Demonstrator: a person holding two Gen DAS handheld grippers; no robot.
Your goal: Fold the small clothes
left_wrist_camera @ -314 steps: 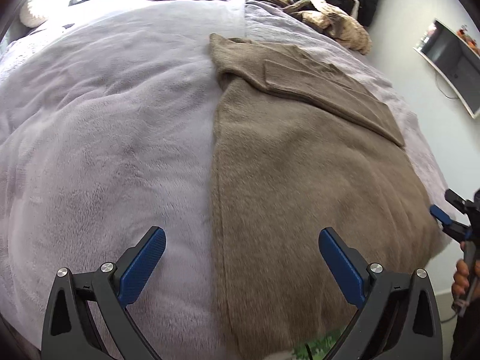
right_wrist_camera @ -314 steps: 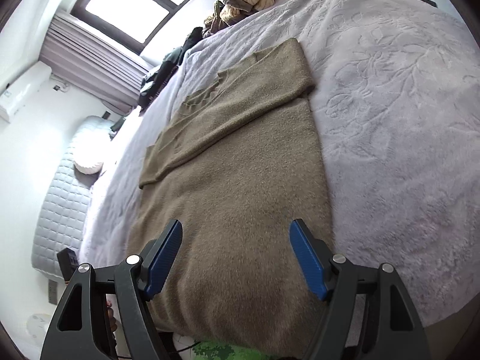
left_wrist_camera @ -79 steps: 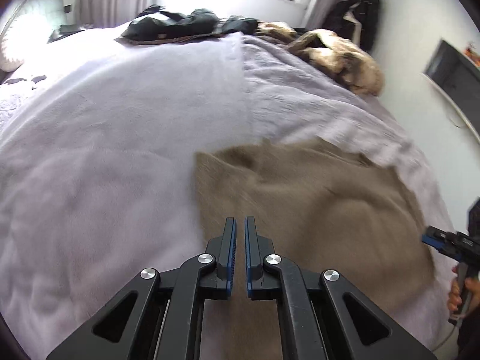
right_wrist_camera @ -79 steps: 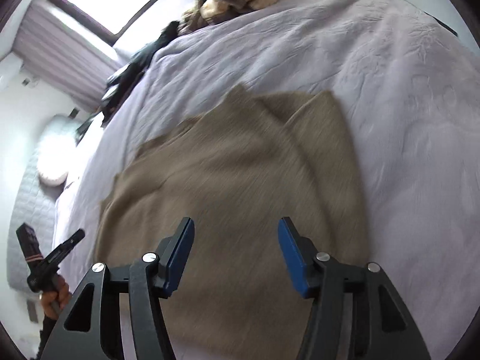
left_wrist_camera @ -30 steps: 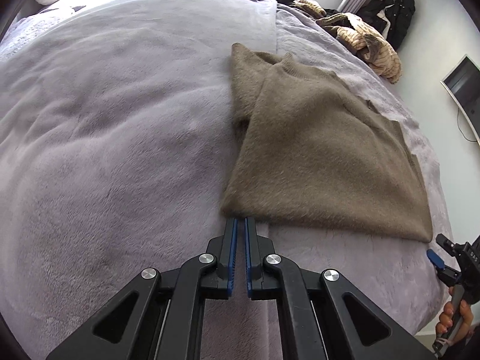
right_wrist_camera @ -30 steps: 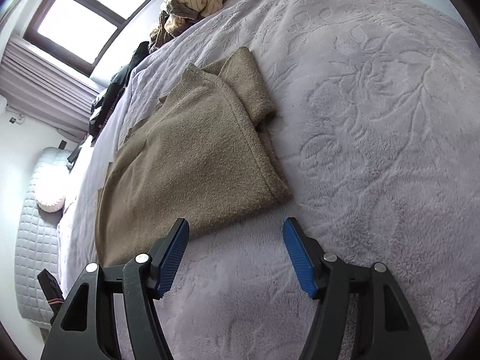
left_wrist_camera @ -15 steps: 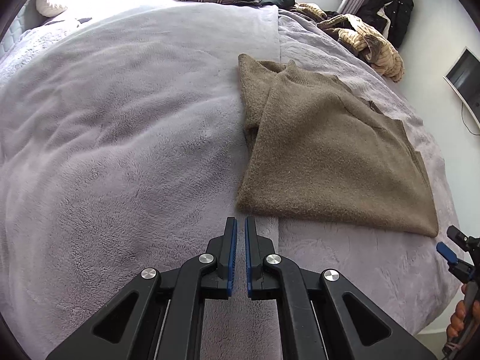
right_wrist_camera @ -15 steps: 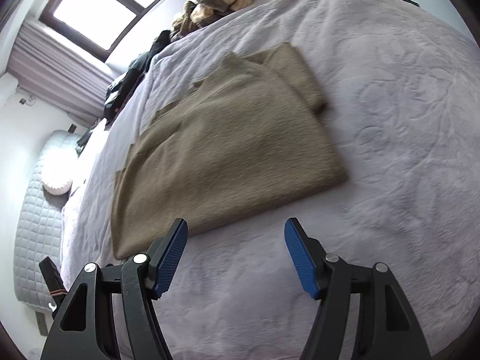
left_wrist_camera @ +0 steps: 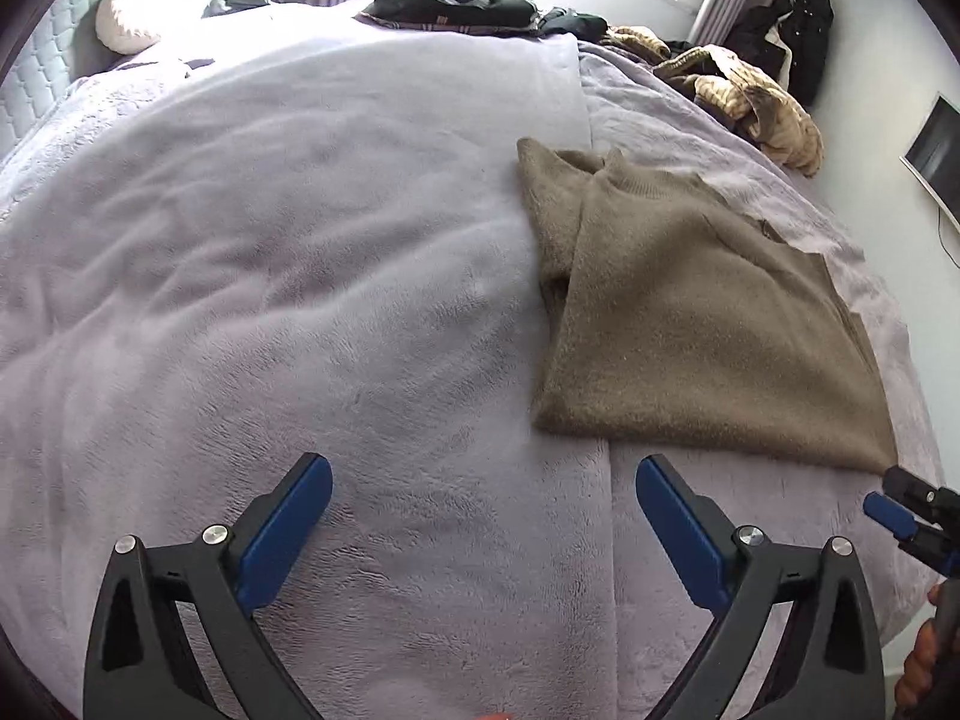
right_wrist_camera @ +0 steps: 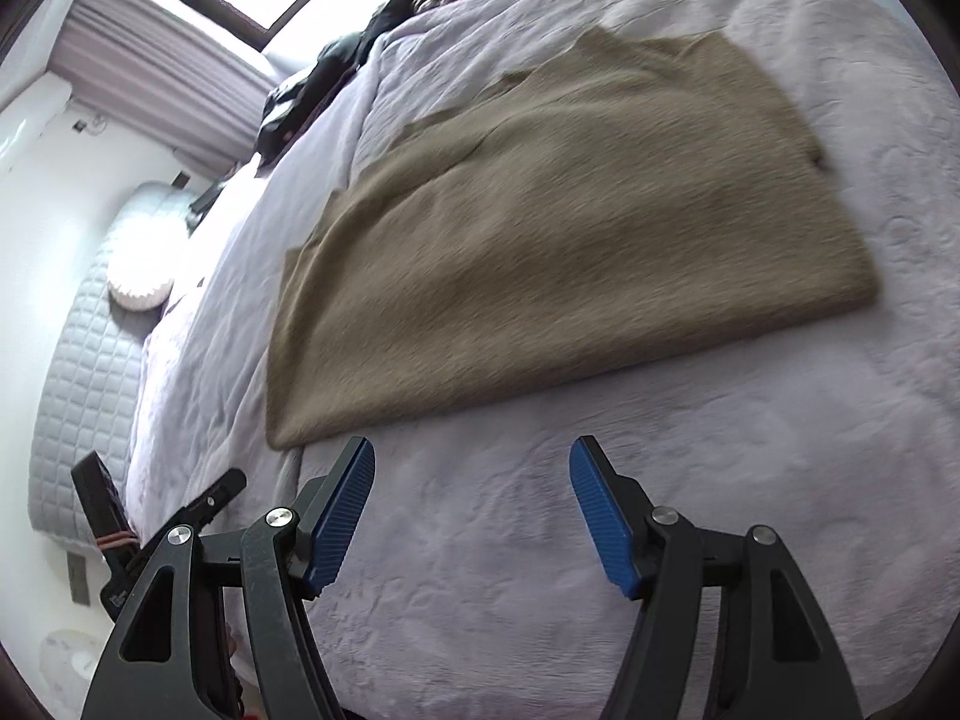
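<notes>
A brown fuzzy sweater (left_wrist_camera: 690,312) lies folded flat on the lilac bedcover (left_wrist_camera: 300,240); it also shows in the right wrist view (right_wrist_camera: 570,228). My left gripper (left_wrist_camera: 483,531) is open and empty, hovering over the cover just short of the sweater's near left corner. My right gripper (right_wrist_camera: 474,516) is open and empty, above the cover just short of the sweater's near edge. In the left wrist view the right gripper (left_wrist_camera: 906,519) shows at the far right, by the sweater's near right corner. In the right wrist view the left gripper (right_wrist_camera: 198,510) shows at the lower left.
Dark clothes (left_wrist_camera: 456,3) and a tan striped garment (left_wrist_camera: 750,96) are heaped at the bed's far side. A round white cushion (left_wrist_camera: 129,18) lies by the quilted headboard (right_wrist_camera: 84,360). A wall screen (left_wrist_camera: 936,150) hangs on the right. The bed edge drops off at the right.
My left gripper has opened from shut in the last half second. The right gripper has swung left along the sweater's near edge. The sweater, earlier spread long, now lies folded in half.
</notes>
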